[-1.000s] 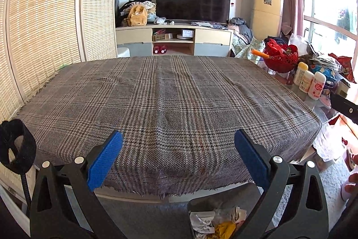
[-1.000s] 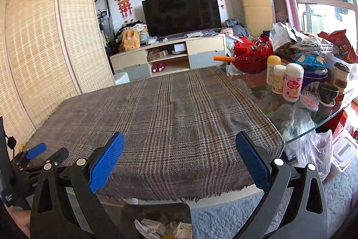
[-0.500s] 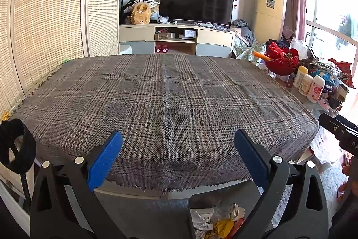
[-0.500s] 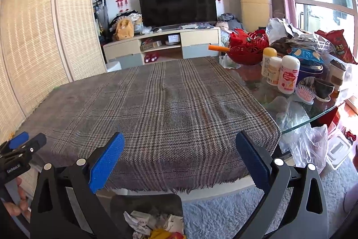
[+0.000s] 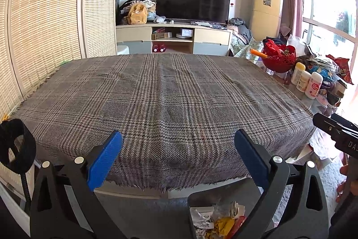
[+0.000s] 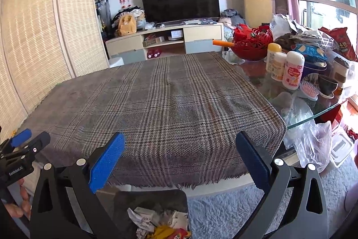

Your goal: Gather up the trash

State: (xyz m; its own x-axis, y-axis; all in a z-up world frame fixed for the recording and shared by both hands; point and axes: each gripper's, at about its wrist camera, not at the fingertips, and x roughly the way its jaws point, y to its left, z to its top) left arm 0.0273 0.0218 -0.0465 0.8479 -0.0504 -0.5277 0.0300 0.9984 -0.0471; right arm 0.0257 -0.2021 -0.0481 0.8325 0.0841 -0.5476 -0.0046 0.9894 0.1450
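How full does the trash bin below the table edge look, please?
Partly filled: crumpled white paper and yellow and red scraps lie in the trash bin.

The right tongs (image 6: 180,155) gape wide over the plaid-covered tabletop (image 6: 156,104); at 6 o'clock a dark bin (image 6: 154,201) holds crumpled trash (image 6: 161,224); bottles (image 6: 284,67) stand at 2 o'clock.

The counter (image 6: 297,104) is glass-topped, with a grey plaid cloth (image 6: 156,109) covering its left and middle surface down to the fringed near edge. On the bare glass at right stand a red basket (image 6: 251,45), three bottles (image 6: 284,69), a pink hairbrush (image 6: 308,87) and snack bags (image 6: 313,52). A bin of crumpled trash (image 6: 161,223) sits on the floor, on grey carpet (image 6: 223,214), just below the near edge.
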